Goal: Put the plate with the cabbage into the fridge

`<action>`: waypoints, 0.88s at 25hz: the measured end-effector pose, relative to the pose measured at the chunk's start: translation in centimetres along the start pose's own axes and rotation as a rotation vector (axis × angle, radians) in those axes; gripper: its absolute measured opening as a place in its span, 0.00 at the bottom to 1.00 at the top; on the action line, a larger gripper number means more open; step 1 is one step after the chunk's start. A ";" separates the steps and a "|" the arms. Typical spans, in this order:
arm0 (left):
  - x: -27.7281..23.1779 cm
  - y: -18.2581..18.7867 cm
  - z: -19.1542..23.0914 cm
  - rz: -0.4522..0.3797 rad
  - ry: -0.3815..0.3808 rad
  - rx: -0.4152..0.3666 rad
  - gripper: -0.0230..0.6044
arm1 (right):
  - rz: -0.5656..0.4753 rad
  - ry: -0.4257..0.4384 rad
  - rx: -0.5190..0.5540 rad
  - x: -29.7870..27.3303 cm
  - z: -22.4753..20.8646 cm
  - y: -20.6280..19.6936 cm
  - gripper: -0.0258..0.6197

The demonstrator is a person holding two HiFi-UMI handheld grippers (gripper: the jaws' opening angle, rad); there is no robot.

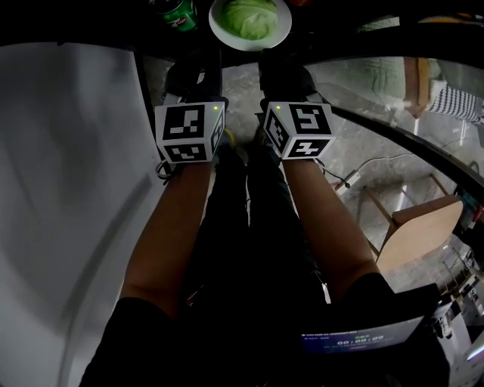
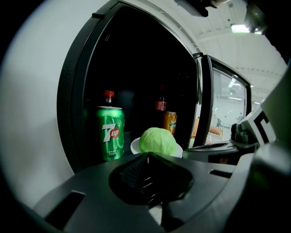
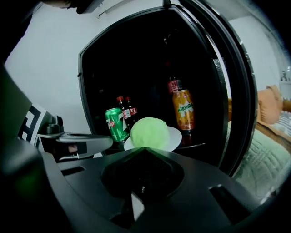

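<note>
A white plate [image 1: 278, 32] with a pale green cabbage [image 1: 248, 17] rests on a dark shelf inside the open fridge. In the left gripper view the cabbage [image 2: 157, 140] sits just beyond my left gripper [image 2: 148, 154], whose jaws are shut on nothing. From the right gripper view, the plate [image 3: 173, 136] and the cabbage [image 3: 150, 132] lie just past my right gripper [image 3: 144, 150], also shut and empty. Seen from the head, the left gripper [image 1: 195, 68] and the right gripper [image 1: 281, 66] hang side by side just short of the plate, apart from it.
A green 7up can [image 2: 110, 133] stands left of the plate, with an orange can [image 3: 183, 109] and cola bottles [image 3: 125, 107] behind. The fridge's glass door [image 1: 393, 113] is swung open on the right, its white side wall [image 1: 68, 151] on the left. A wooden chair [image 1: 423, 227] stands lower right.
</note>
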State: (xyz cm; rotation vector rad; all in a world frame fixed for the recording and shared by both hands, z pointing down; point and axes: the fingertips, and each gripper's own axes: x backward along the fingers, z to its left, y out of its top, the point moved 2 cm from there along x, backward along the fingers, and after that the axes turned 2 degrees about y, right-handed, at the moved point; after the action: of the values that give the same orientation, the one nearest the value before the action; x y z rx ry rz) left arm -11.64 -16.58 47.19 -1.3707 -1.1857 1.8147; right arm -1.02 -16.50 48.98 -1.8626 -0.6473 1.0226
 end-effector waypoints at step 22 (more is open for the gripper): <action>-1.1 0.2 1.2 0.004 0.007 0.027 0.04 | 0.040 -0.005 0.106 -2.4 0.6 0.0 0.05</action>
State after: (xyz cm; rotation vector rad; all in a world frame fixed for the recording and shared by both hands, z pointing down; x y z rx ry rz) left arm -12.41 -17.97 47.65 -1.3641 -1.1512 1.8208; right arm -2.75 -18.02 49.77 -1.7875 -0.5506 1.0678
